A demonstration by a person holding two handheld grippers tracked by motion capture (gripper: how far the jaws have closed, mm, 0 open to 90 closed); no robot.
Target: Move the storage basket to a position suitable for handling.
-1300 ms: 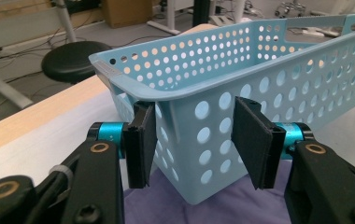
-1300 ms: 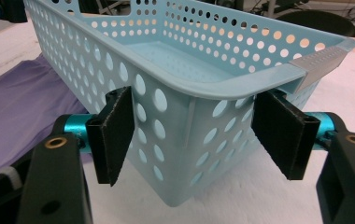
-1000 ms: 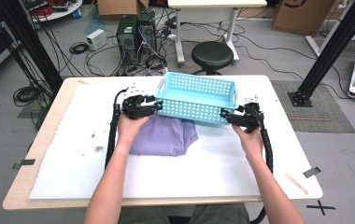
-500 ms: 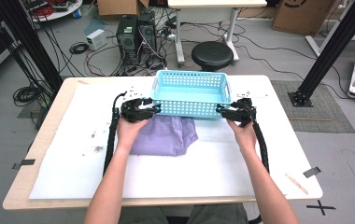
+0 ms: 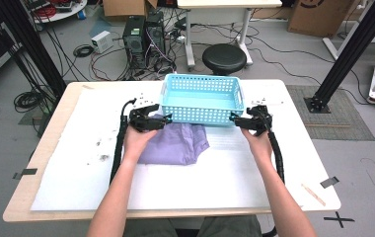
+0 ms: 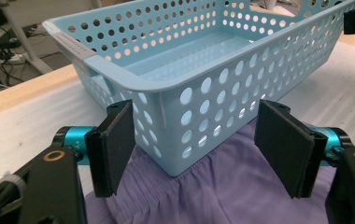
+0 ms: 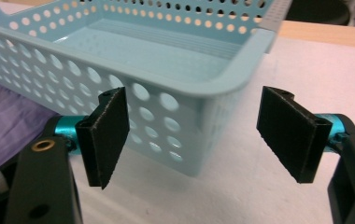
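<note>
Basket: I see a light blue plastic basket (image 5: 201,98), rectangular, its walls punched with round holes, standing upright and open-topped with nothing inside it.
Basket place: it sits at the far middle of the white table sheet (image 5: 225,173), long side toward me.
Cloth: a lilac garment (image 5: 175,144) with a gathered edge, lying flat and rumpled.
Cloth place: on the near side of the basket, toward its left end, its far edge tucked under the basket's near left corner (image 6: 178,163).

Grey floor (image 5: 37,29) strewn with black cables (image 5: 84,50), round black stool (image 5: 224,58), computer towers (image 5: 145,34), cardboard boxes (image 5: 318,17), wooden bench (image 5: 52,143) under white sheet (image 5: 225,173).
</note>
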